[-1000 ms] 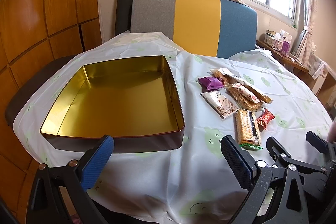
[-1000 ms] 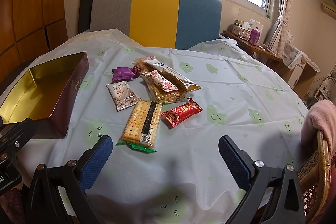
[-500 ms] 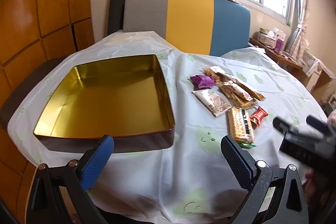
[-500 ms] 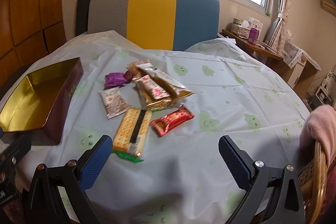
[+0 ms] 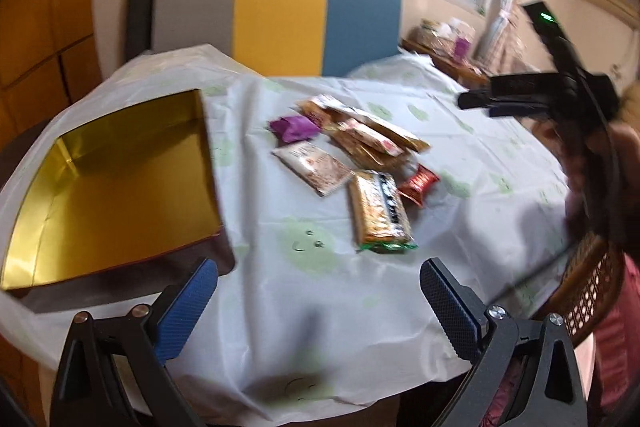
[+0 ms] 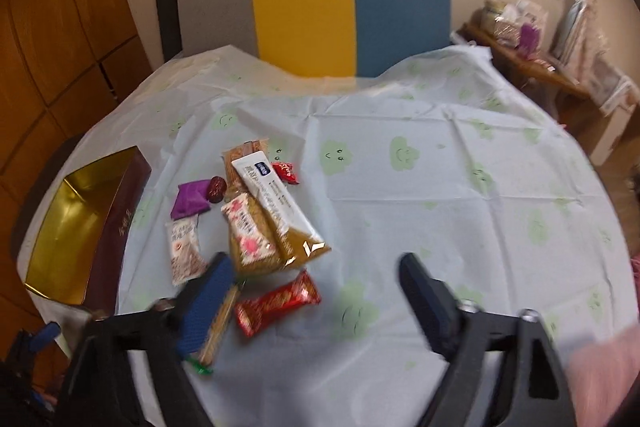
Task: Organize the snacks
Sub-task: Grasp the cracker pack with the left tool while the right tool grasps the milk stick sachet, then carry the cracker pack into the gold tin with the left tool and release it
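Bench lying under a cloud-print cloth, gold-lined tin sitting open at its left, snack packets clustering beside it, left tongs hanging wide and empty, right tongs narrowing just now above the red packet, gripping nothing.

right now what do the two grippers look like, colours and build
Both match: the left gripper and right gripper each have a black angular frame with silver pivot screws and two long fingers faced with ribbed blue pads. Seen from the left wrist view, the right gripper carries a black block showing a small green light.
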`<state>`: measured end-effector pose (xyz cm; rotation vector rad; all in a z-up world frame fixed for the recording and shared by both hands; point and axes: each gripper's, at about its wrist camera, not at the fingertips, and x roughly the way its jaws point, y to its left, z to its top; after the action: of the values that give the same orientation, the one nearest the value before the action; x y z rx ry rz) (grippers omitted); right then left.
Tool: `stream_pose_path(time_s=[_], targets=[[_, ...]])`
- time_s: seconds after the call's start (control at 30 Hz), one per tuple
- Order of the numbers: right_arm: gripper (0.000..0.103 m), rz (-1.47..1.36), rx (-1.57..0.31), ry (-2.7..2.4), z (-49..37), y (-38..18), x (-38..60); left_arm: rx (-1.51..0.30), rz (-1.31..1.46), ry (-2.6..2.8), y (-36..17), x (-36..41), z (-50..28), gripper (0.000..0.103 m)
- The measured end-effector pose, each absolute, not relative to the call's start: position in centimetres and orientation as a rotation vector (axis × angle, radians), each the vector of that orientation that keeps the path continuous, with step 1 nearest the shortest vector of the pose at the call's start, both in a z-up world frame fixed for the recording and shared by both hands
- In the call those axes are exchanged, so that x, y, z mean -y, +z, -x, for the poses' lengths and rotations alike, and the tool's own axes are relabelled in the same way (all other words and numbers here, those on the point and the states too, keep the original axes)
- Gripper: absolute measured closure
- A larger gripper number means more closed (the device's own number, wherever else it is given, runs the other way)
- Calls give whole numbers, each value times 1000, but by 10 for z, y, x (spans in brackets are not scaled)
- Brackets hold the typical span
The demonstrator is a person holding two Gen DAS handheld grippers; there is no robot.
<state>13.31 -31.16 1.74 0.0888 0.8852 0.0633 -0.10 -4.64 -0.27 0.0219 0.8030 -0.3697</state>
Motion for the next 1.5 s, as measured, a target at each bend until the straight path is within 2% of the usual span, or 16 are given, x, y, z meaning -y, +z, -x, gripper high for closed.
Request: stream_pose_path(time_s=[0.1, 0.13, 0.2, 0.5, 0.67, 0.73, 0.8, 0.87, 0.93, 1.0, 1.5], targets=[[61, -97, -966, 131, -157, -5, 318, -833, -51, -430, -5, 60, -6, 15], [66, -102, -990, 139, -162, -14, 319, -840, -62, -442, -6, 65, -9, 16], [68, -119, -1050, 128, -169, -32, 320, -868, -77, -461, -10, 75, -19, 26], [68, -108, -1086, 94, -173, -42, 320, -963, -51, -486, -32, 107, -59, 26], [68, -167, -1079, 88, -178, -40, 328, -968, -123, -509, -42, 128, -76, 26], [68, -180, -1072, 87, -178, -39, 330, -973, -151, -514, -48, 135, -81, 30], [68, -178, -1066, 80, -178, -38, 331, -993, -166, -513, -56, 140, -88, 41], [68, -179, -1063, 78, -179, -38, 332, -997, -151, -505, -62, 139, -92, 42], [68, -176, -1059, 74, -179, -38, 332, -968, -174, -498, -63, 140, -90, 50], [68, -167, -1053, 74, -179, -37, 331, -951, -171, -495, -63, 137, -87, 54], [68, -41, -998, 226, -171, -26, 291, -868, -153, -465, -69, 111, -54, 55]])
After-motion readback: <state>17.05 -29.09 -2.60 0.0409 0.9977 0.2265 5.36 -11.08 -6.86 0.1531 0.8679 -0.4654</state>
